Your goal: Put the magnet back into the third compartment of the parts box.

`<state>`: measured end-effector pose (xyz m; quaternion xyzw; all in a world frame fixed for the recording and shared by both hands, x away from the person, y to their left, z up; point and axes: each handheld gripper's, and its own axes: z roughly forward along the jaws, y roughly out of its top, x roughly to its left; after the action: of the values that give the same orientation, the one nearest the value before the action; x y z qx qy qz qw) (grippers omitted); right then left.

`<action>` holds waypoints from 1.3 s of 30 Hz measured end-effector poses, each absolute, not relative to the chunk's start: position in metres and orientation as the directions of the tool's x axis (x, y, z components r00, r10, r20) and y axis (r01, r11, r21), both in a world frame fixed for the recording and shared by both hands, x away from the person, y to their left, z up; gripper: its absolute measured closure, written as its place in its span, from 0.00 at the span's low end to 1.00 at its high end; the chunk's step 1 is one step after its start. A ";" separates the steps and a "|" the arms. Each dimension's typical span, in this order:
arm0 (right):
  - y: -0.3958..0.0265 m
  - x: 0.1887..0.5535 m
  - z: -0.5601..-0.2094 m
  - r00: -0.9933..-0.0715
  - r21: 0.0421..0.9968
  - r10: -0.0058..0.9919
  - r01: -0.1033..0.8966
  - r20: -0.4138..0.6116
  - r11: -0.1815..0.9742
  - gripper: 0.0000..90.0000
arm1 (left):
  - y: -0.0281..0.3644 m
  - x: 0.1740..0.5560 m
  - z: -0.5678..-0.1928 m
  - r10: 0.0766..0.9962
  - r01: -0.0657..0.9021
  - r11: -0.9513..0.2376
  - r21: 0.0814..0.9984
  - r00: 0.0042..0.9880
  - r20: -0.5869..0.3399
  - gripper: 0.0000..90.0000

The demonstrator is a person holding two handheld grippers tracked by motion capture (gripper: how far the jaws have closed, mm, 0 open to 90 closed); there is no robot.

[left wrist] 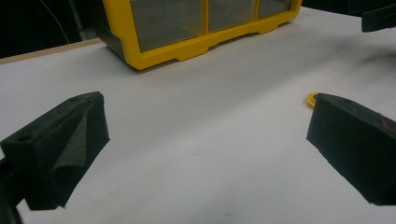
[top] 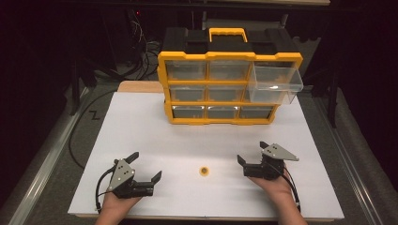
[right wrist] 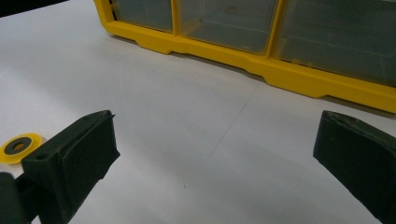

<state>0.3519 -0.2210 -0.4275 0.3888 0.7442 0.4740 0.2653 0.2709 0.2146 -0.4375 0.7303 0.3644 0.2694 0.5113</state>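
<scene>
Yellow disc flat on table, between hand-held grippers.

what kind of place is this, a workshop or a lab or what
Probably a lab bench set up for recording handling tasks: a white table against a dark backdrop, a yellow parts organizer with one clear drawer pulled out, cables behind, and a small yellow ring.
</scene>
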 end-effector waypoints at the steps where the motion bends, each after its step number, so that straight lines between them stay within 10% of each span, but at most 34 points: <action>1: -0.220 0.353 -0.427 -0.556 0.911 0.831 0.332 -0.022 0.246 0.01 | 0.215 0.271 -0.437 0.808 0.257 -0.212 0.943 0.589 0.021 0.00; 39: -0.143 0.361 -0.418 -0.699 0.899 0.715 0.289 -0.038 0.330 0.01 | 0.216 0.271 -0.437 0.809 0.252 -0.210 0.945 0.588 0.023 0.00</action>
<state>0.3614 -0.1431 -0.4177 0.3195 0.7850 0.4828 0.2205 0.2708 0.2161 -0.4369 0.7289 0.3637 0.2716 0.5125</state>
